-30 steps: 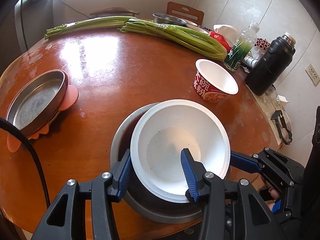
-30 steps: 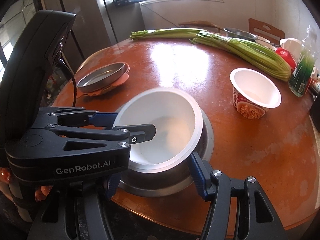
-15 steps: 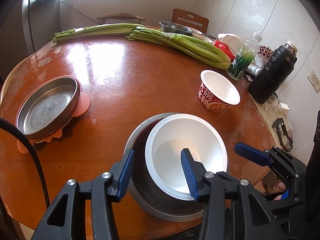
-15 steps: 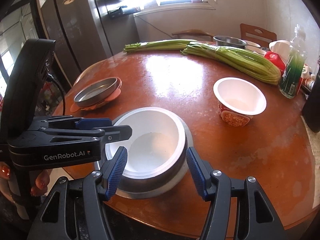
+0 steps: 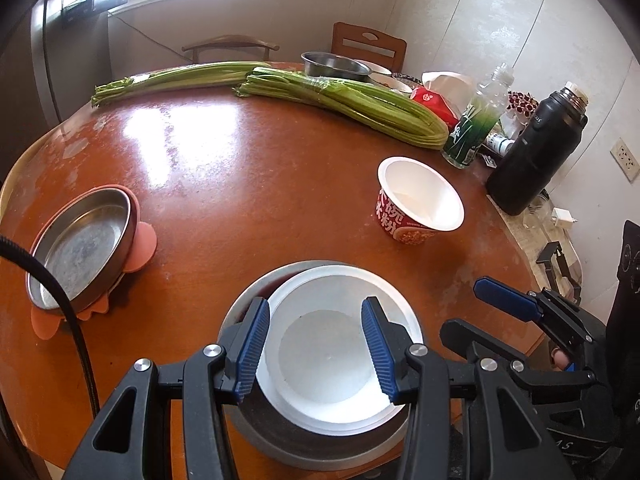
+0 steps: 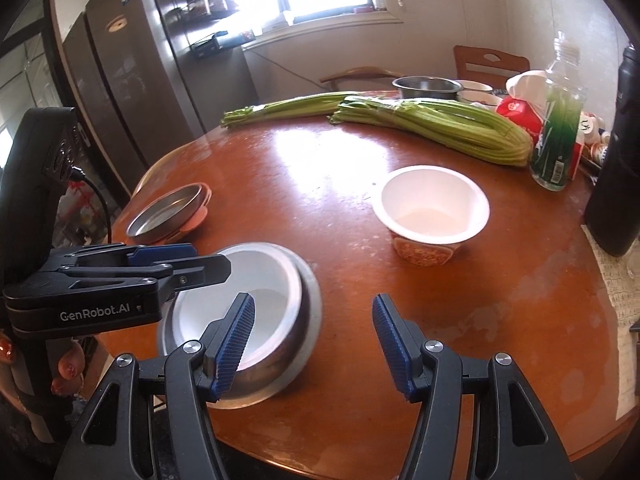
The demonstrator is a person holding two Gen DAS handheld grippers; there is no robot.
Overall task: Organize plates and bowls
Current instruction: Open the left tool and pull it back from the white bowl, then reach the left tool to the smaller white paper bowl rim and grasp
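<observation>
Now, at nine o'clock on our round wooden table [image 5: 248, 184], we see a shallow steel pan [image 5: 80, 248] resting on a pink silicone mat [image 5: 142, 240]. At six o'clock, near the table's edge, a white bowl [image 5: 332, 356] sits nested inside a steel bowl [image 5: 256, 436]. Our left gripper [image 5: 316, 354] hovers above this pair with its blue-padded fingers [image 5: 252, 350] parted; one pad shows over the white bowl's left rim, the other over its inside, and neither visibly presses on it, so we grip nothing. Across the far side, from eleven to one o'clock, lie two bundles of celery [image 5: 352, 100], with a steel pot [image 5: 332, 66] behind them. At two o'clock stands an empty instant-noodle cup [image 5: 418, 200], upright and well apart from the nested bowls. Beyond it, at the table's right edge, are a clear bottle with a green label [image 5: 474, 128] and a black thermos [image 5: 532, 160]. Our right gripper [image 6: 314, 344] hangs at four o'clock, just beside the nested bowls, fingers spread over bare table and holding nothing.
</observation>
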